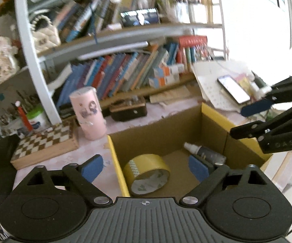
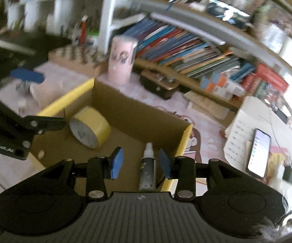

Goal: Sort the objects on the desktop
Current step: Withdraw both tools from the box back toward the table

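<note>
Both of my tools hang over the cardboard box, and nearest to me in the right wrist view is the small spray bottle, lying on the box floor by its right wall. My right tool has its blue pads on either side of the bottle but clear of it; it stands partly apart and grips nothing. I judge the bottle lies flat there because it was simply let go to rest on its side, which keeps it from tipping.

My left tool is spread wide and empty above the yellow tape roll, which leans on its edge near the box's left wall. So two things already sit sorted in the box.

Still out on the surface are the pink cylinder, the checkered wooden box and a phone on papers, probably the next candidates.
</note>
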